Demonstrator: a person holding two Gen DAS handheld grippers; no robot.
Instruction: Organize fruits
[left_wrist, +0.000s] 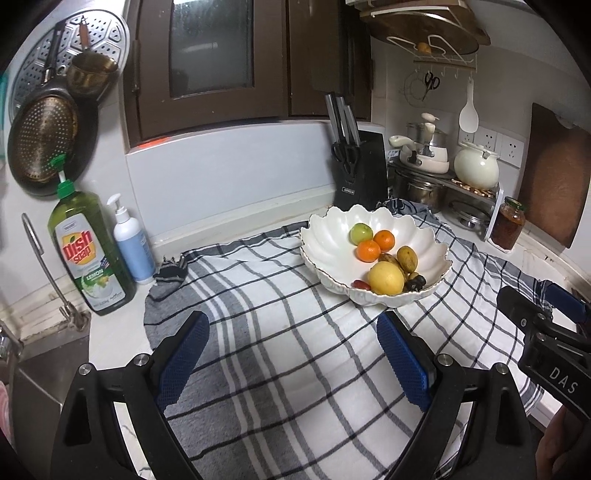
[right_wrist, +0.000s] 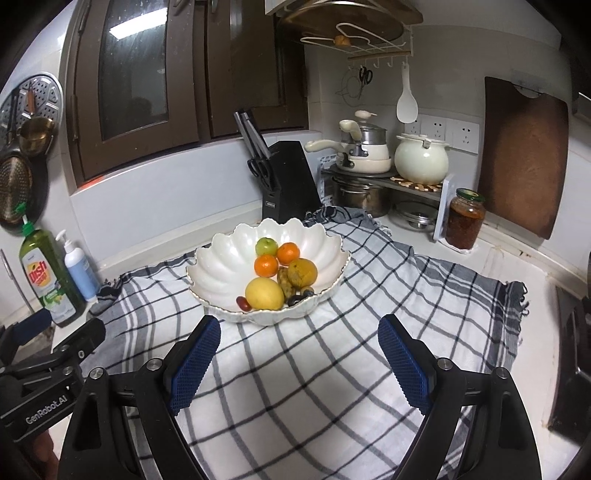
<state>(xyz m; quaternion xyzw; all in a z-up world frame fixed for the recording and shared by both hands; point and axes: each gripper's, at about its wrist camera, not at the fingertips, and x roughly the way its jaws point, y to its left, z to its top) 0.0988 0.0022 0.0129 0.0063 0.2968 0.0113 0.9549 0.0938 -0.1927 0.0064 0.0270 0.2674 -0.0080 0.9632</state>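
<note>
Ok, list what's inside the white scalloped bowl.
The bowl holds a green fruit, two oranges, a big yellow fruit, a brownish-yellow one and a small red one. Dark pieces beneath them are partly covered and unclear.

Dark fruit (left_wrist: 414, 283) behind lemon (left_wrist: 386, 277)

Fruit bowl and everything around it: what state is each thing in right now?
Fruit bowl: upright on the cloth, holding all the fruit.
Yellow fruit: in the bowl, at the front.
Two oranges: in the bowl, side by side.
Checked cloth: spread flat, rumpled at the edges.
Left tongs: open, empty.
Right tongs: open, empty.
Jar: lid on.
</note>
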